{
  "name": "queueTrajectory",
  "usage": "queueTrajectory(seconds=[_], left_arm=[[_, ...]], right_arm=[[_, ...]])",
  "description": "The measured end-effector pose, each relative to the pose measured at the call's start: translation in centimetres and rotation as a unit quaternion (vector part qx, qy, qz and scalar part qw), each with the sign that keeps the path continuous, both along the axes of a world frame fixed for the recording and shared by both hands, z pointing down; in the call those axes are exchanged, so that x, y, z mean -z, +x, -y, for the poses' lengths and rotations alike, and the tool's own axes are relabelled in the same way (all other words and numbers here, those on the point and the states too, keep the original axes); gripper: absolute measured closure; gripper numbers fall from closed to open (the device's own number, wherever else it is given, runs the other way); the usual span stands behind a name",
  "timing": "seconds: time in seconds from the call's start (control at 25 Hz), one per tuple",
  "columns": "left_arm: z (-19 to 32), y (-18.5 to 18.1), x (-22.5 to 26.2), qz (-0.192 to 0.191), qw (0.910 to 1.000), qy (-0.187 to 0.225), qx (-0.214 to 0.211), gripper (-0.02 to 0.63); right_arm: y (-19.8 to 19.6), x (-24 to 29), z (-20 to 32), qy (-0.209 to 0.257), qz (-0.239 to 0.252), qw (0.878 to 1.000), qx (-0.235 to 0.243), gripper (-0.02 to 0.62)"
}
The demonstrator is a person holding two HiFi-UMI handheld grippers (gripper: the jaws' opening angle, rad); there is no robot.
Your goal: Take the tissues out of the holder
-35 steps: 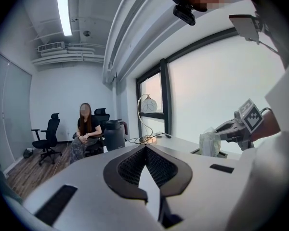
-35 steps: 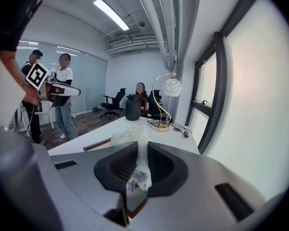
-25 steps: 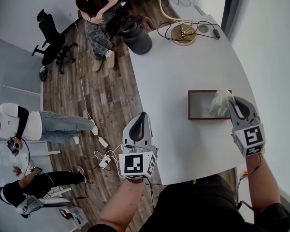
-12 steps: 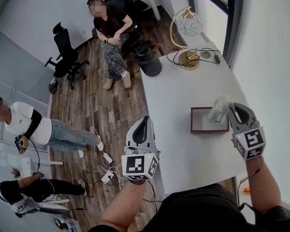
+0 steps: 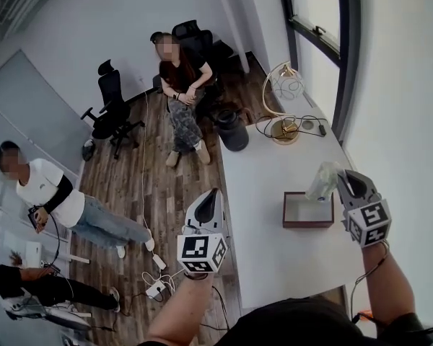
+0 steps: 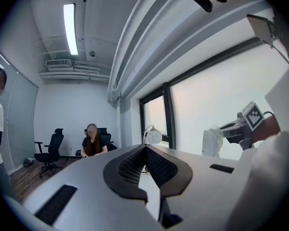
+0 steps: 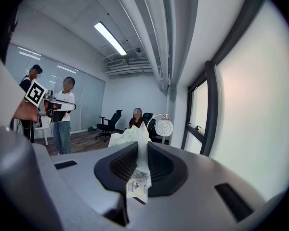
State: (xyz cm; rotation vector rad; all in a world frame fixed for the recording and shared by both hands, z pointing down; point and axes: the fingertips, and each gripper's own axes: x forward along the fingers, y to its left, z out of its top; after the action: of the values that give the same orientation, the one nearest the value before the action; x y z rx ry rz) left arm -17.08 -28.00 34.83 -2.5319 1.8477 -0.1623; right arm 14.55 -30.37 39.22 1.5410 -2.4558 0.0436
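Right gripper view: tissue pack [image 7: 130,137] label [image 7: 136,183], unseen overhead.
Right gripper [image 7: 142,148]: fingers clenched on tissue pack.
Left gripper [image 6: 145,149]: fingers closed, empty.

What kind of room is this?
Probably an office or meeting room: black swivel chairs on wood flooring, a long white table with a desk lamp, and a big window.

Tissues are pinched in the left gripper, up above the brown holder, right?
No. The tissues are pinched in the right gripper, not the left; the right gripper view shows them between its jaws. The left gripper is shut on nothing. They do hang above the brown holder.
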Motion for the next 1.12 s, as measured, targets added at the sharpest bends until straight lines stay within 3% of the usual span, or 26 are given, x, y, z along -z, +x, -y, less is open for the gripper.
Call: queueTrajectory(seconds=[0.32,1.12], left_arm=[[-2.2,-0.4,4.0,-0.003,0.9994,0.035,-0.004,0.601],[-1.7,0.5,4.0,0.001,0.9991,0.037,-0.019,0.601]], right_arm=[[-0.1,5.2,-1.4,0.048,0.006,0.999,0.001,0.548],[-0.1,5.9,-2.3,0.069,0.014,0.998,0.005,0.548]])
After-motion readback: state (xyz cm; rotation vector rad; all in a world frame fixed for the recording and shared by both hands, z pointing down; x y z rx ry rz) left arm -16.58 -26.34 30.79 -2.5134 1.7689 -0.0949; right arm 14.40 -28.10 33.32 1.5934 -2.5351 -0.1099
